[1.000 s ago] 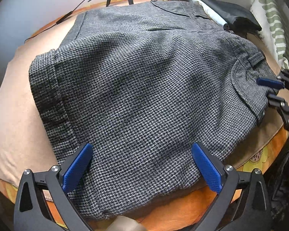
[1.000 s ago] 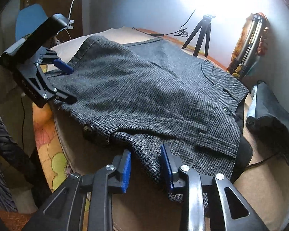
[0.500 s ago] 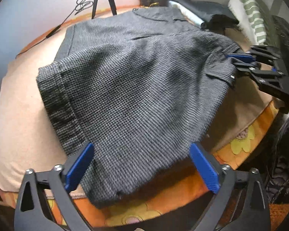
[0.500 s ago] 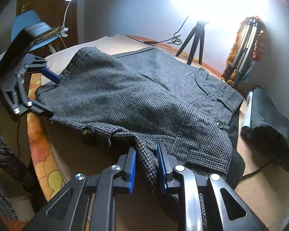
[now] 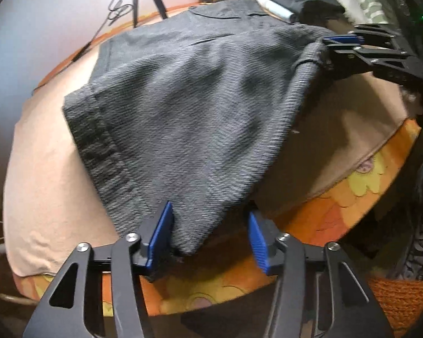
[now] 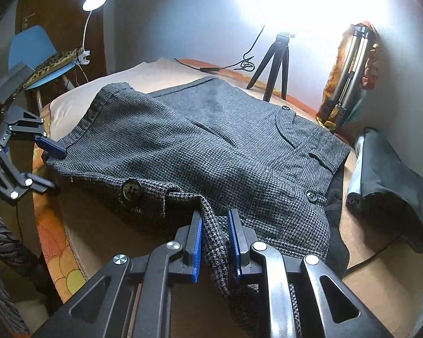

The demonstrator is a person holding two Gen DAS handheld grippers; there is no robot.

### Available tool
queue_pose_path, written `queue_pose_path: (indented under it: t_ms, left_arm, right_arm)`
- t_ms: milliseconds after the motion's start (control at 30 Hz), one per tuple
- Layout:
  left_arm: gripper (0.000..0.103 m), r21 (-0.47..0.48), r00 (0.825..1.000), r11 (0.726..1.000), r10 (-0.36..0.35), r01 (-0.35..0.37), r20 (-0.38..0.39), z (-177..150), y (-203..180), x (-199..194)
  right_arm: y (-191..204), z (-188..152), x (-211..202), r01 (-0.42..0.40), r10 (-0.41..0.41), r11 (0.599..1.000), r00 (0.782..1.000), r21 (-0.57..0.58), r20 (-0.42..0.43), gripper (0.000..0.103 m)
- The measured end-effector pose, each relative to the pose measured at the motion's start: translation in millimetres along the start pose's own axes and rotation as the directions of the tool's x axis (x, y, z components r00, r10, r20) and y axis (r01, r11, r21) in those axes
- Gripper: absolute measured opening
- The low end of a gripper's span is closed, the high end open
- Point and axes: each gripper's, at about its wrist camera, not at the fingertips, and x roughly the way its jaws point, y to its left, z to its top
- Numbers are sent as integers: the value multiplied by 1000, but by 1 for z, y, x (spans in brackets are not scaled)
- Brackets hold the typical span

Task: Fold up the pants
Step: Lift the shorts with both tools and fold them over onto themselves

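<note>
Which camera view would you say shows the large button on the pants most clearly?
The right wrist view: the large button sits sharp and unobstructed on the pants, near the right gripper. The left wrist view is blurred and shows no button.

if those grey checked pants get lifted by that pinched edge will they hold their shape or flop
Likely flop: the pants already drape and crease between the right gripper fingers. The thick woven fabric looks fairly heavy, so it may sag between the two grips. The coarse weave probably won't slip easily from the left gripper.

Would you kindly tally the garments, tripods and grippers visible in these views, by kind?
Garments: 2 (grey pants, dark folded garment)
Tripods: 2 (black tripod, silver tripod)
Grippers: 2 (left gripper, right gripper)
Total: 6
</note>
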Motion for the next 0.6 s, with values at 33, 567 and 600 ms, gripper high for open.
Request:
queue_pose_path:
  t_ms: [33,567,600]
  left_arm:
    - [42,-1,1000,1000,20,-20,6,0,1,0]
    - [5,-113,982,994,22,-1,187,0,11,-12]
    - [5,-118,980,993,24,0,198,1,11,-13]
  right_arm:
    - [-1,-1,-1,-2,2,1000,1000,2,1,16]
    - [-4,-22,-11,-51,51,999,999,-9,-5,29]
    - [-3,-26,-11,-42,42,999,999,-28,-7,33]
